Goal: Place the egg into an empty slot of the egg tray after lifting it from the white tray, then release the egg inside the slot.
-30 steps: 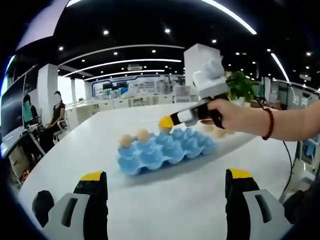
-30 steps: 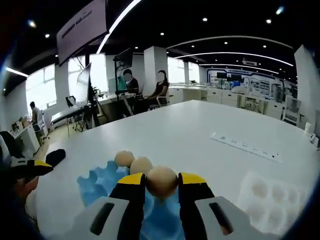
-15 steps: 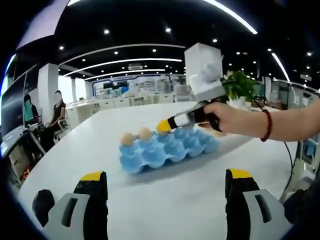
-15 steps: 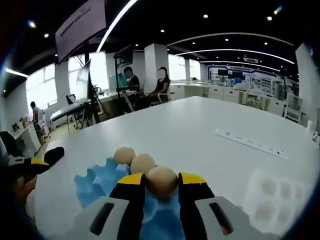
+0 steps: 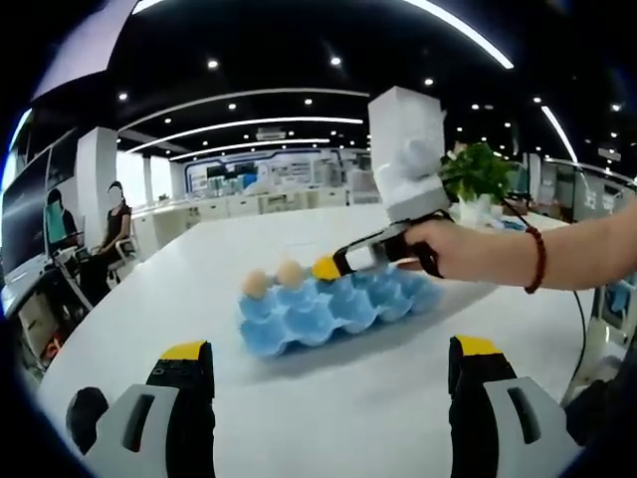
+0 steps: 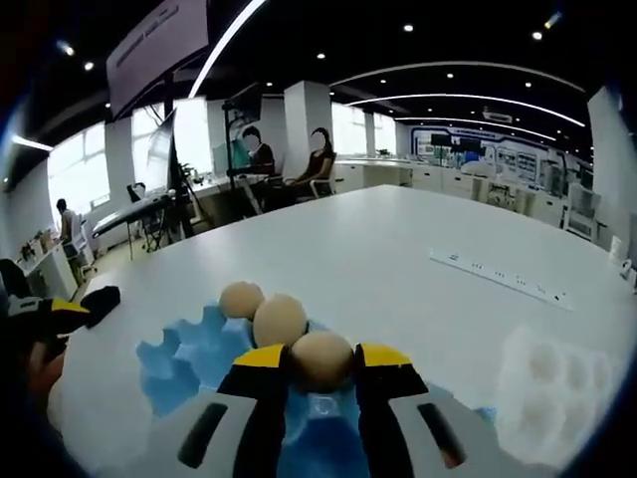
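Egg (image 6: 321,359) pinched in the right gripper (image 6: 320,370) above the blue egg tray (image 6: 189,354); lower gently into an empty slot; left gripper (image 5: 328,373) wide, idle.

Large white glossy tabletop (image 6: 398,259) with three things resting on it.
Blue moulded egg tray (image 5: 328,304) sits mid-table; pale white dimpled plastic tray (image 6: 552,383) near it; long white power strip (image 6: 503,279) lies further off, well apart.
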A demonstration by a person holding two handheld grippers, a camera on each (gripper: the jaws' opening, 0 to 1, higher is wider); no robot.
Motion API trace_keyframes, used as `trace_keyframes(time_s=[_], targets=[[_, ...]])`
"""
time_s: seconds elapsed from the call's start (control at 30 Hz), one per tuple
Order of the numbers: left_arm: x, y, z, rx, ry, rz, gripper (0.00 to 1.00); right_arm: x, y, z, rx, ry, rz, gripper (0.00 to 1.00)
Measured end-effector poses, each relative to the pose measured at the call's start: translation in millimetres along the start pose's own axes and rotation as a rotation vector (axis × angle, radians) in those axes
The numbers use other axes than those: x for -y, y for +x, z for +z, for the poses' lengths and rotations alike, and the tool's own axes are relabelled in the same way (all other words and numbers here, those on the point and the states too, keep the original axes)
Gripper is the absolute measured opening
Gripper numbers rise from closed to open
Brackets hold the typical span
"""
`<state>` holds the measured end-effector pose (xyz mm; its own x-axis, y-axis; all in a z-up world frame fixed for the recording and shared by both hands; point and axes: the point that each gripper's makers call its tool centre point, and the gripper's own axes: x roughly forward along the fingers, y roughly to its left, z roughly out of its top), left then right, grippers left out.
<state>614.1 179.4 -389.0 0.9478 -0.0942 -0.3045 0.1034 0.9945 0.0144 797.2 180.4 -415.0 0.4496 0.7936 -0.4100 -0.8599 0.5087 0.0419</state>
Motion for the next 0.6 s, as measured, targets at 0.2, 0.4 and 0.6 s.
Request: trace_keyframes(time_s=[0.2, 0.4, 0.6], targets=[[6.7, 10, 9.8, 0.010, 0.000, -0.020, 1.00, 4, -16, 5.0, 0.018, -0.077, -0.017, 0.36], [8.3, 16, 20.7, 0.036, 0.028, -0.011, 1.00, 9, -38, 18.9, 0.072, -0.070, 0.004, 0.36], [10.8, 18, 18.1, 0.034, 0.011, -0.010, 1.00, 26, -57, 18.0, 0.071, -0.075, -0.012, 0.36]])
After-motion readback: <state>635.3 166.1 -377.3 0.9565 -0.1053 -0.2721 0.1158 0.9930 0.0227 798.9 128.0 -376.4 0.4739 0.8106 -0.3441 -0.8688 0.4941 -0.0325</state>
